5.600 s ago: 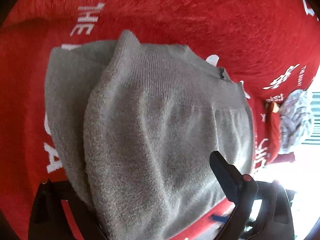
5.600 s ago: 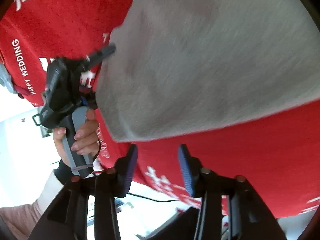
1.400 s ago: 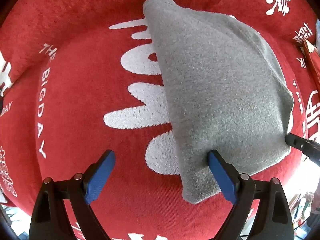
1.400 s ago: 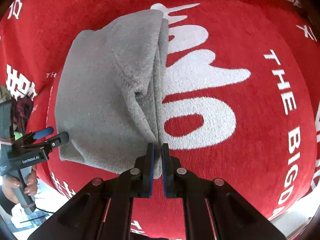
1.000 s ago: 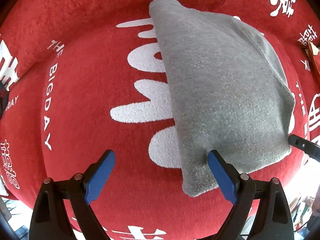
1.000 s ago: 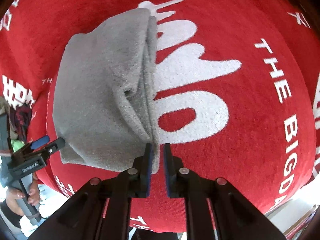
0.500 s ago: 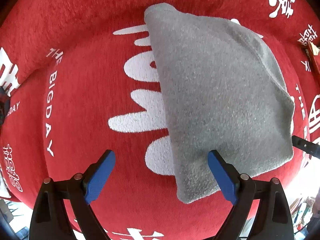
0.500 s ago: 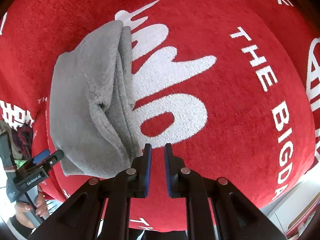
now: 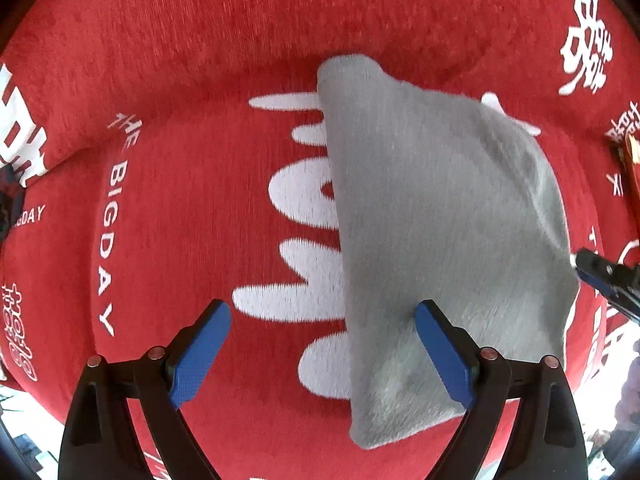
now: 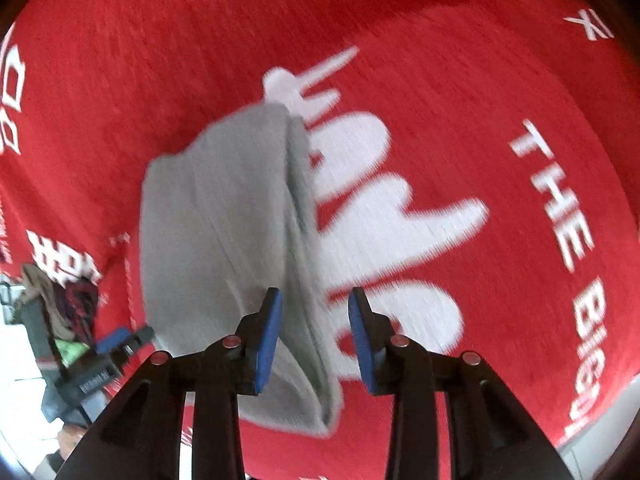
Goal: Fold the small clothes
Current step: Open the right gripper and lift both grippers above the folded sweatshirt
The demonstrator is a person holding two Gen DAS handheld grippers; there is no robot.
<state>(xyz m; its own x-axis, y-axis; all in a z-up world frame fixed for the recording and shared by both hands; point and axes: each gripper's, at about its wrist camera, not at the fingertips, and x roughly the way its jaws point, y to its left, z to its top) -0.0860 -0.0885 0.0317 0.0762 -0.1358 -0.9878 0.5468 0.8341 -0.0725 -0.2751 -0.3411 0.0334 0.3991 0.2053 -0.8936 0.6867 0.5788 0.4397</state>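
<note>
A folded grey knit garment (image 9: 432, 240) lies flat on the red cloth (image 9: 160, 160) with white lettering. My left gripper (image 9: 320, 320) hovers over its near left edge, jaws wide open and empty; the right pad (image 9: 440, 356) hangs above the grey fabric. The right wrist view shows the same garment (image 10: 224, 240) at centre left. My right gripper (image 10: 314, 308) is above its layered edge, its jaws opening; that edge shows between them, but the pads do not press on it. The right gripper's tip (image 9: 600, 276) shows beside the garment's right corner.
A heap of other clothes (image 10: 60, 300) sits past the red cloth's left edge, behind the left gripper (image 10: 116, 344). A red box edge (image 9: 628, 160) is at the far right. The cloth (image 10: 480, 80) drops off at the bottom of both views.
The right gripper, shut on the garment's edge a second ago, has opened and let it go. The garment has settled flat. The left gripper stayed open and shifted slightly.
</note>
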